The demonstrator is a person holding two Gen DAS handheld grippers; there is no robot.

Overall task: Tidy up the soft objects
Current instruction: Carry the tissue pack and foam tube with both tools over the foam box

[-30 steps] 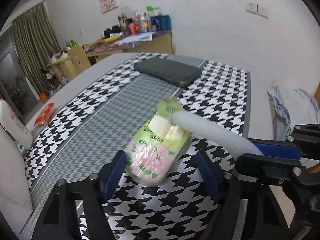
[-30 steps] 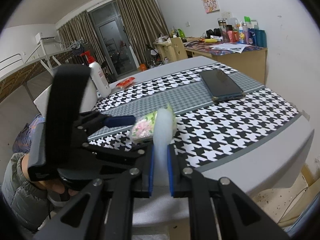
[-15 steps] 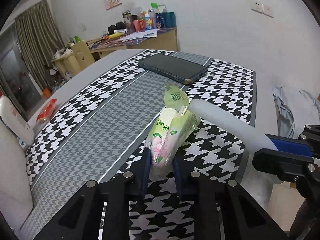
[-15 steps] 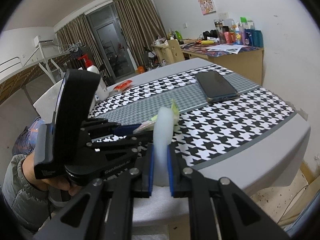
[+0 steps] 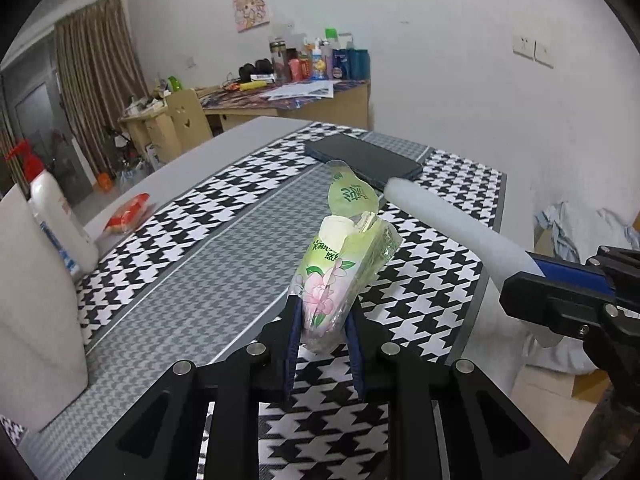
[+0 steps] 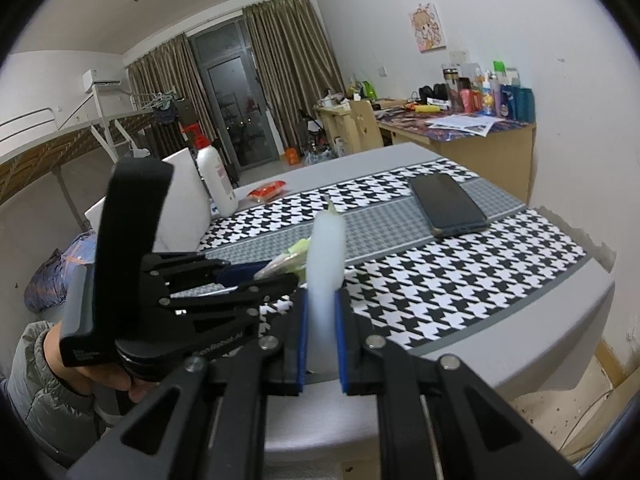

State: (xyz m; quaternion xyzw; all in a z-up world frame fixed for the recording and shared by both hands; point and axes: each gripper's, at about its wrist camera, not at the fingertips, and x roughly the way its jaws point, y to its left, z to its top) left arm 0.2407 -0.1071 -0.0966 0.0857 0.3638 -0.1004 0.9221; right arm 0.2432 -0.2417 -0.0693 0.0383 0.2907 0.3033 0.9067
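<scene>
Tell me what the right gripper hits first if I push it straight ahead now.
The foam tube held by the right gripper leads. Beyond its tip lies the houndstooth mat; the phone sits off to the right. Depth is uncertain.

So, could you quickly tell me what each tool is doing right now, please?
Left tool: closed on the tissue pack.
Right tool: closed on the white foam tube.

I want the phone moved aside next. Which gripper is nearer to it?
Right, I think, narrowly. The right gripper holds a foam tube whose tip nearly reaches the phone. The left gripper, clamping the tissue pack, sits further back.
</scene>
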